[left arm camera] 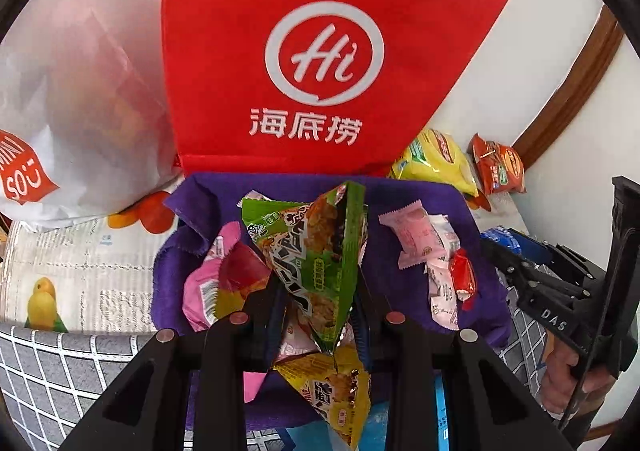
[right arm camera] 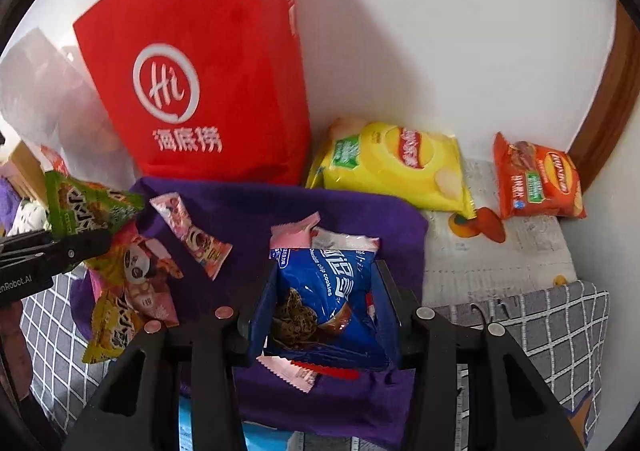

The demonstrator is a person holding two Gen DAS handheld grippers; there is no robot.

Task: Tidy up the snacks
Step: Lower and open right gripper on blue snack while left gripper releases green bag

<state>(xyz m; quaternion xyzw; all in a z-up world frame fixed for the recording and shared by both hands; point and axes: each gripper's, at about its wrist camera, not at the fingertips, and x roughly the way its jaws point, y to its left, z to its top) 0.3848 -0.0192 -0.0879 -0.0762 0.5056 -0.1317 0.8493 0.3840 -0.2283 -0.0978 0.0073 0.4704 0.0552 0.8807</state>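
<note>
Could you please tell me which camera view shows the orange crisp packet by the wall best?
The right wrist view: the orange foil crisp packet stands whole and unobstructed against the white wall. The left wrist view shows it small near the picture's edge, partly hidden behind the yellow crisp bag.

Both wrist views steep, close; share purple cloth point(left arm camera: 400, 187) point(right arm camera: 248, 203).

Crowded purple cloth point(right arm camera: 248, 203), open ground only to the right.
Blocked behind by red bag point(right arm camera: 208, 63) standing at the cloth's far edge, white bag point(left arm camera: 80, 91) just left of it. Cloth littered with small packets, pink wrapper point(left arm camera: 416, 239) among them. Further right, yellow chips point(right arm camera: 396, 167) and orange chips point(right arm camera: 536, 179) against the wall; bare printed mat point(right arm camera: 500, 255) between chips and cloth.
</note>
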